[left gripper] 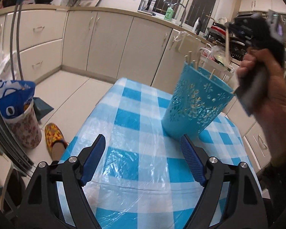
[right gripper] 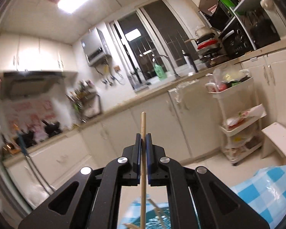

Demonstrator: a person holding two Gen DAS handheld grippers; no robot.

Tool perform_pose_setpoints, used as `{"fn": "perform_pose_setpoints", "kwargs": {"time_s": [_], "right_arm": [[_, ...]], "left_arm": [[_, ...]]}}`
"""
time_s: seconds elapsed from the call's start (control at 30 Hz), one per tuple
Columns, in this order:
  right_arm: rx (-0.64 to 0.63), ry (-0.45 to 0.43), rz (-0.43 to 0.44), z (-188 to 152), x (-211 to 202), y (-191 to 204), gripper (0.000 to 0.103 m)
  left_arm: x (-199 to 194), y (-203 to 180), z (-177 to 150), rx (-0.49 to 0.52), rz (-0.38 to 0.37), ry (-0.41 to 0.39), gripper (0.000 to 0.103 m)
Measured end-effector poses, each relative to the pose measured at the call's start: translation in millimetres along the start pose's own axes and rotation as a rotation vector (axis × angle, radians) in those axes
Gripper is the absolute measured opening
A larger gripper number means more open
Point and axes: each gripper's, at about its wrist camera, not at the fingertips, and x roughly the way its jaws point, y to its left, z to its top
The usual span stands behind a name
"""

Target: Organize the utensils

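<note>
Kitchen tabletop (left gripper: 135,103), checked blue, carries the holder (left gripper: 196,103). Right tongs (right gripper: 143,139) are clamped on a chopstick (right gripper: 143,122) above it; left tongs (left gripper: 143,148) stand apart, empty. Best to keep the stick upright and lower it slowly inside the rim.

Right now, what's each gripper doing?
Left gripper: open, empty, above the table.
Right gripper: shut on a chopstick.

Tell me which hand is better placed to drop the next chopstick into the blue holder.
Right. The right gripper is shut on a wooden chopstick raised above the blue perforated holder. The left gripper is open and empty, low over the checkered tablecloth beside the holder.
</note>
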Motion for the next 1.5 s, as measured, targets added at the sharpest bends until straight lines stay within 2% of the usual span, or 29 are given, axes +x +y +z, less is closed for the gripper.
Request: {"fn": "perform_pose_setpoints", "kwargs": {"time_s": [0.13,0.2,0.27,0.37,0.5,0.57,0.6,0.67,0.77,0.8,0.87,1.07,1.2,1.33,1.5], "right_arm": [[-0.049,0.061,-0.033,-20.1,7.6,2.4,0.007],[-0.079,0.050,-0.033,-19.0,-1.6,7.5,0.016],[-0.094,0.070,-0.015,-19.7,-5.2,10.5,0.017],[-0.121,0.075,0.013,-12.2,-20.4,13.3,0.022],[-0.091,0.070,0.039,8.1,-54.4,6.0,0.031],[-0.087,0.074,0.046,14.2,-87.7,1.9,0.052],[-0.096,0.088,0.047,13.8,-102.6,2.2,0.056],[-0.116,0.143,0.043,6.7,-135.7,1.8,0.074],[-0.138,0.231,0.034,-12.3,-178.4,-0.2,0.092],[-0.140,0.264,0.026,-21.7,-196.2,-1.9,0.094],[-0.135,0.332,0.019,-39.0,-228.3,-4.1,0.096],[-0.068,0.446,-0.036,-59.0,-295.2,-5.1,0.096],[-0.046,0.468,-0.057,-59.4,-329.0,1.6,0.096],[0.004,0.479,-0.071,-66.7,-362.6,2.4,0.096],[0.047,0.463,-0.088,-80.6,-400.3,2.4,0.096]], "left_arm": [[-0.9,9.3,-0.4,-0.027,-0.001,0.003,0.077],[-2.8,11.1,1.2,-0.035,0.000,0.003,0.077],[-6.7,9.7,4.1,-0.036,0.000,0.007,0.077],[-18.1,5.1,8.6,-0.030,-0.001,-0.005,0.079],[-41.6,-7.5,16.0,-0.011,-0.013,-0.021,0.084],[-51.7,-13.8,18.6,0.013,-0.004,-0.024,0.089],[-60.0,-19.6,20.1,0.035,0.006,-0.029,0.091],[-74.0,-28.5,21.8,0.069,0.026,-0.030,0.095],[-93.2,-43.3,22.3,0.118,0.086,-0.015,0.095],[-98.0,-46.2,22.2,0.128,0.105,-0.007,0.095],[-111.6,-56.1,19.3,0.156,0.141,0.017,0.095],[-157.1,-79.3,1.3,0.206,0.154,0.055,0.095],[-184.3,-92.6,-13.7,0.253,0.153,0.100,0.095],[-209.1,-97.7,-30.5,0.286,0.184,0.090,0.095],[-232.5,-95.6,-46.0,0.276,0.210,0.081,0.095]]}}
